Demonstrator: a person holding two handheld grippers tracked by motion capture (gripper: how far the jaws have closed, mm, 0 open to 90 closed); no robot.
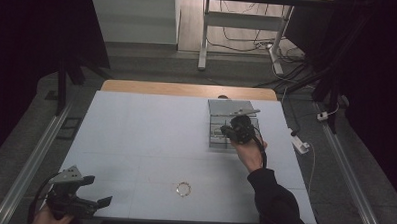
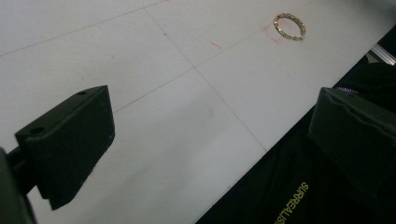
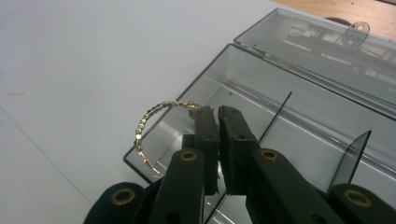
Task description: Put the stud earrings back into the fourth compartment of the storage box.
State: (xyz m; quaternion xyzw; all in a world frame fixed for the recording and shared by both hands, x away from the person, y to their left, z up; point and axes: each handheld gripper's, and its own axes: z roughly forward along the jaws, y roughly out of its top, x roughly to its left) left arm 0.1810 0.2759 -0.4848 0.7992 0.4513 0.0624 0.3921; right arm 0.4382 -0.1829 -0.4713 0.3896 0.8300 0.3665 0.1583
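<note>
Pinched between the closed jaws of the right gripper [image 3: 214, 112], a gold bracelet [image 3: 148, 122] is held above the near corner of the clear box [image 3: 299, 116], its lid open. A second bracelet [image 1: 184, 188] lies on the white table [image 1: 135, 140], well apart. The left gripper [image 1: 96, 191] is held wide open, empty, at the table's near edge. Only a thin bit is gripped; the bracelet could be dropped outside the wall.

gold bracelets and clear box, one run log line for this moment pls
right gripper: shut on gold chain bracelet over smoky clear plastic divided box, lid open | left gripper: open, idle | second gold bracelet: on white table
</note>
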